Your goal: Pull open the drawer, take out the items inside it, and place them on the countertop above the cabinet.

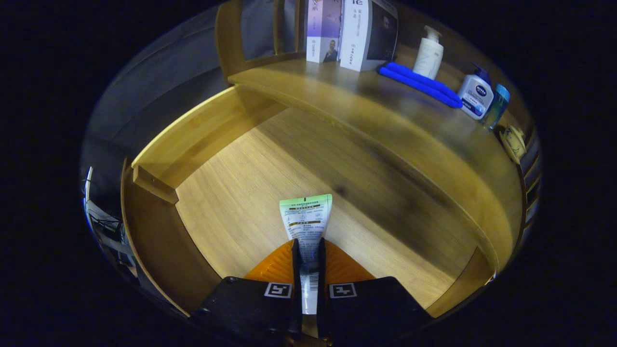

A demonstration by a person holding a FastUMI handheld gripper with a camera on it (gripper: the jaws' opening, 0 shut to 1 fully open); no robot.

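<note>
A white tube (306, 222) with a green crimped end and printed text sticks out forward from between my two fingers. My gripper (308, 258) is shut on the tube, both fingers pressing its sides, above the pale wooden floor of the open drawer (250, 193). The drawer's side wall (193, 135) runs along the left. Beyond and above the drawer lies the wooden countertop (347, 96) of the cabinet.
On the countertop stand two boxes (349, 33), a blue folded cloth (417, 82), a white pump bottle (428, 54), a white bottle with a blue pump (476, 95), a small teal bottle (496, 106) and a yellowish object (513, 142) further right. Cables (103, 224) hang left of the drawer.
</note>
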